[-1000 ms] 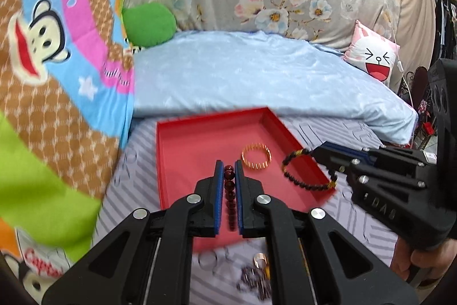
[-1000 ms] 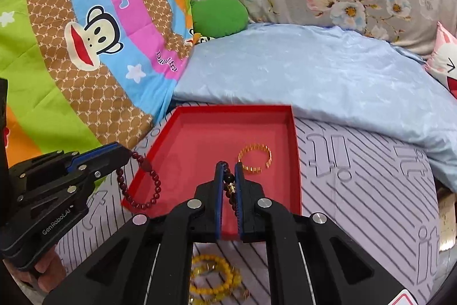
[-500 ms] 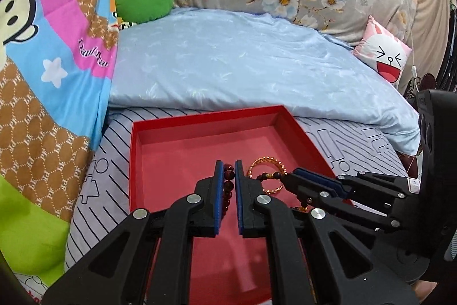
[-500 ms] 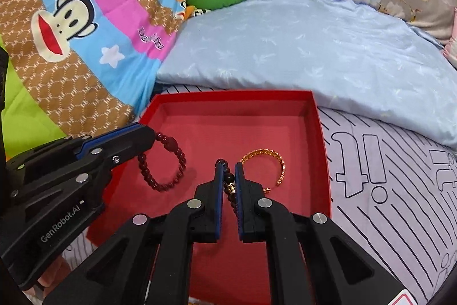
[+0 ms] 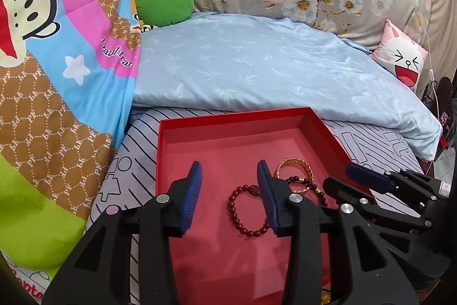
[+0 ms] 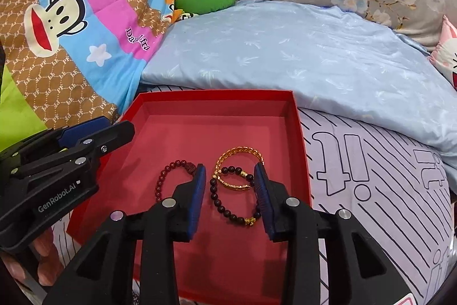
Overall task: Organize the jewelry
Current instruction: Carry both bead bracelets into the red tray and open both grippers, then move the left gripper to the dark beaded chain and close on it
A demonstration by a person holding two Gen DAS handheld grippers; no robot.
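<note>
Bracelets lie loose in the red tray point(image 6: 297, 130) ahead of both tools, gathered there so the jewelry sits in one place. My left tool point(image 5: 228, 190) is spread apart, empty, with the dark red bead bracelet point(image 5: 245, 215) flat between its fingers. My right tool point(image 6: 230, 190) also gapes, empty, the black bead bracelet point(image 6: 231, 212) between its fingers, overlapping the gold bangle point(image 6: 238, 155) just beyond.
</note>
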